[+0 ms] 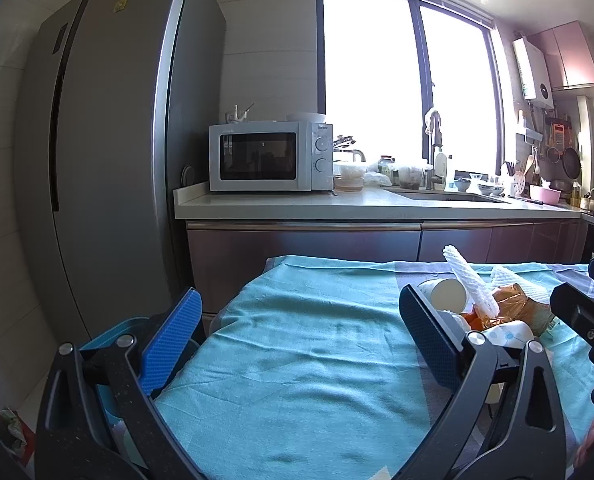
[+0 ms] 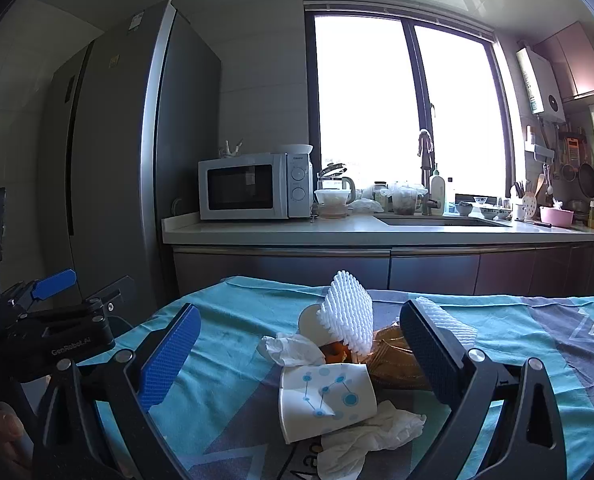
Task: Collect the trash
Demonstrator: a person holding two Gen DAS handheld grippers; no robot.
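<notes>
A heap of trash lies on the teal-clothed table (image 2: pixel 225 392): a crushed paper cup with blue dots (image 2: pixel 325 400), crumpled tissues (image 2: pixel 371 436), a white foam net (image 2: pixel 349 316), a brown wrapper (image 2: pixel 393 352) and a second cup (image 2: pixel 309 322) on its side. My right gripper (image 2: pixel 301 356) is open, its fingers either side of the heap without touching it. My left gripper (image 1: pixel 301 336) is open over bare cloth (image 1: pixel 297 360), the foam net (image 1: pixel 473 284) and the cup on its side (image 1: pixel 445 296) just right of its right finger. A blue bin (image 1: pixel 101 338) stands below the table's left edge.
Beyond the table runs a counter (image 1: pixel 297 204) with a microwave (image 1: pixel 269 156), a sink and dishes under a bright window. A tall grey fridge (image 1: pixel 109 160) stands on the left. A red-and-white bag (image 1: pixel 13 428) lies on the floor at the lower left.
</notes>
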